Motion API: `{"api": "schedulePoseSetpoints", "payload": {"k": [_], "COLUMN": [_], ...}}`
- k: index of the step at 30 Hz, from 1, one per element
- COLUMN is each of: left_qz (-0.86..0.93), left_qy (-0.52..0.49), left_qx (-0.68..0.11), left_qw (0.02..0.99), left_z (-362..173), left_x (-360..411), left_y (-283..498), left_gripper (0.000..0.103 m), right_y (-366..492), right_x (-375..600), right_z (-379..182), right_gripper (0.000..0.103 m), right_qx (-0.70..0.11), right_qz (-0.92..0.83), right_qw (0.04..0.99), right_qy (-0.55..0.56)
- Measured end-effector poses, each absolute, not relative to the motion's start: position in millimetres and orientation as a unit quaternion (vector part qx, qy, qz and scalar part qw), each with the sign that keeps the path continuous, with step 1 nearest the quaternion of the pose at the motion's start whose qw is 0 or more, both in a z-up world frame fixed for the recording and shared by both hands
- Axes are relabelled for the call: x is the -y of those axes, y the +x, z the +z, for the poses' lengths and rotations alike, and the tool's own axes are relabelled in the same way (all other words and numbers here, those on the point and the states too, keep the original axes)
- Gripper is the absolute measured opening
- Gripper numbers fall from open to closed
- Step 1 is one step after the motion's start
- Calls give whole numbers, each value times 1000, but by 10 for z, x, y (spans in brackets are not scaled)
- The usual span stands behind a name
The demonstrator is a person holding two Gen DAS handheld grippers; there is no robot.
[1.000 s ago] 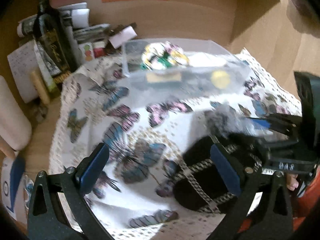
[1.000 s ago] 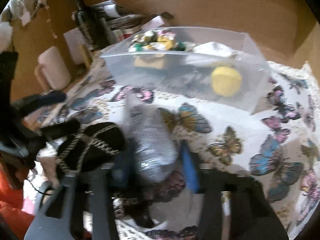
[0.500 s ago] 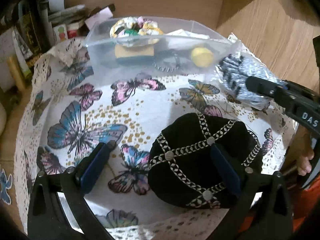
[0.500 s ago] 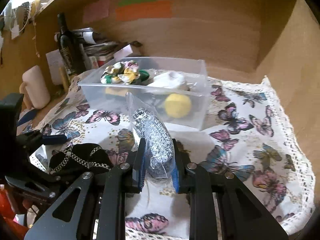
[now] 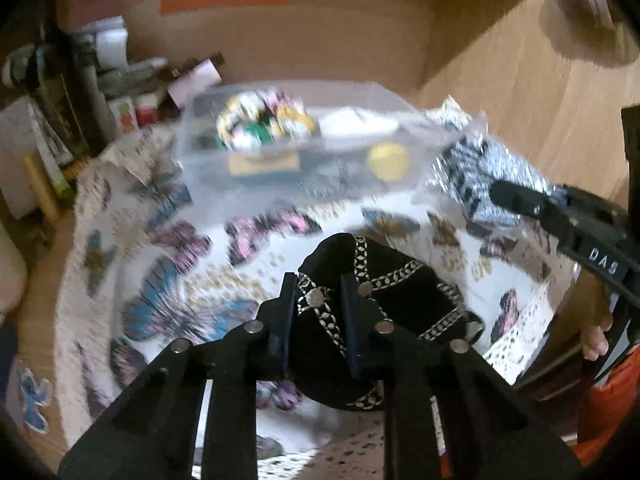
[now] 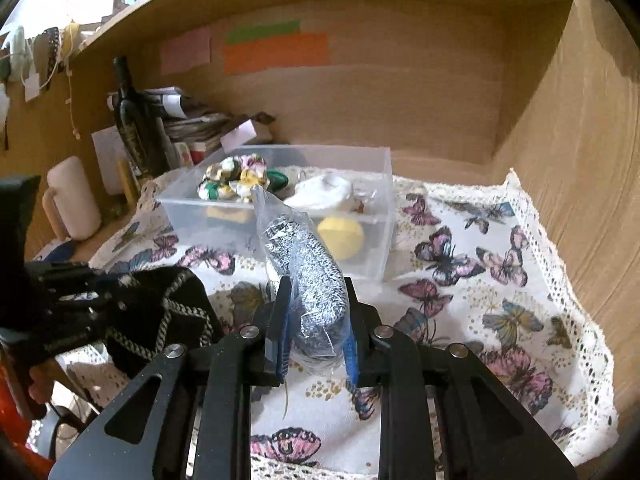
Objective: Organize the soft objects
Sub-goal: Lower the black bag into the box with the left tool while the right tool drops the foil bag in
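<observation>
Both our grippers are clamped on soft things above the butterfly cloth (image 6: 460,280).

Our left gripper (image 5: 318,292) pinches a fold of the black cap (image 5: 384,292) between its closed jaws, the rest of the cap bulging out to the right. Our right gripper (image 6: 316,312) squeezes the bagged grey knit bundle (image 6: 308,272) (plastic crinkled around it), which sticks up past the fingertips, just in front of the clear box (image 6: 372,200) holding a yellow ball (image 6: 340,236) and a floral scrunchie (image 6: 236,176).
</observation>
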State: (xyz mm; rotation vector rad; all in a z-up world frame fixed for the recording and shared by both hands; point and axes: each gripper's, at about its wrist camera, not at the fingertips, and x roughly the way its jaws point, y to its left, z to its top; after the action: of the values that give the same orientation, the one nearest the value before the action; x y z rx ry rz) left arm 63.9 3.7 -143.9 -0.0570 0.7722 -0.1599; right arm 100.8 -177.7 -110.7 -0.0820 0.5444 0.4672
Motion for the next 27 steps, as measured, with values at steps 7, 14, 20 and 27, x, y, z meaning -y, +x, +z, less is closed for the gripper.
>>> {"api": "schedulePoseSetpoints", "payload": {"k": [7,14,20,27], "left_qz": [-53,-34,-24,-13], "left_qy": [-25,-11,-12,-23], "left_qx": [-320,-256,-230,-219], "left_qw": [946,966,973,975], "left_z": [-1013,-632,-428,-280], "left_x": [-182,-264,-269,-317], "left_y": [655,749,967,1299], "left_gripper": [18,18,18,18], "right_y": [1071,1234,1414,1623], "right_x": [1788,1736,1684,1575], "right_z": [-805,-600,-499,-449], "right_gripper": [19,19,19,19], "right_qx": [-219,-191,-181,-184], "right_qz": [232,229,232,241], "right_qw": [948,954,956,953], "right_qy": [-22,-19,-16,-17]}}
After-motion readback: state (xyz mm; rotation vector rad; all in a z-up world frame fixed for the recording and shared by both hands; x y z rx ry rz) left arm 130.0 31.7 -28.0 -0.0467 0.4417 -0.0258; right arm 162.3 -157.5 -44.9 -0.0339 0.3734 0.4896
